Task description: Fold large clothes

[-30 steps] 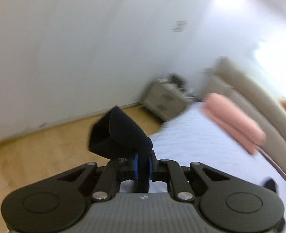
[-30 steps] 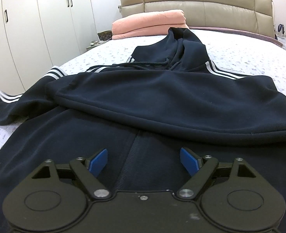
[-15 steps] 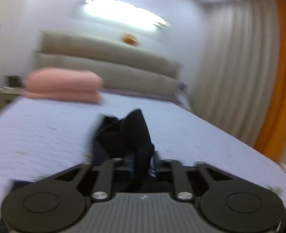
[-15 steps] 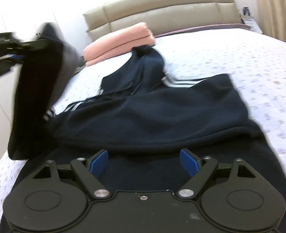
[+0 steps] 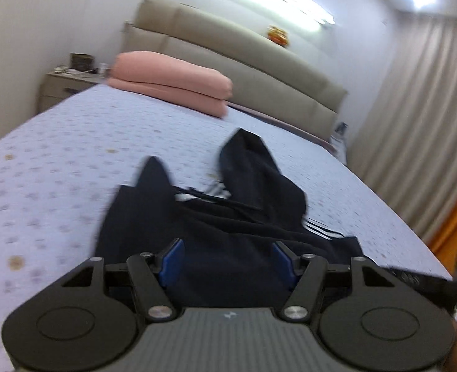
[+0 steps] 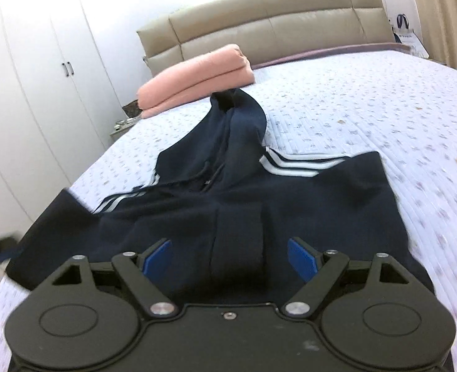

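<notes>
1. A navy hoodie (image 6: 228, 204) with white stripes lies across the bed (image 6: 368, 108), hood pointing to 12 o'clock toward the headboard (image 6: 268, 28); a sleeve appears laid across the chest, likely the first inward fold.
2. The left claw (image 5: 227, 260) hangs spread and empty over the garment's near part, blue pads apart.
3. The right claw (image 6: 228, 259) is likewise spread, holding nothing, low over the hem, seemingly placed to take the next edge.
4. The right view alone shows the wardrobe (image 6: 42, 93) at 10 o'clock and the folded sleeve's cuff; the left view alone shows the curtains (image 5: 420, 124) at 2 o'clock.
5. Both views show the folded pink blanket (image 5: 169, 83) well beyond the hood.
</notes>
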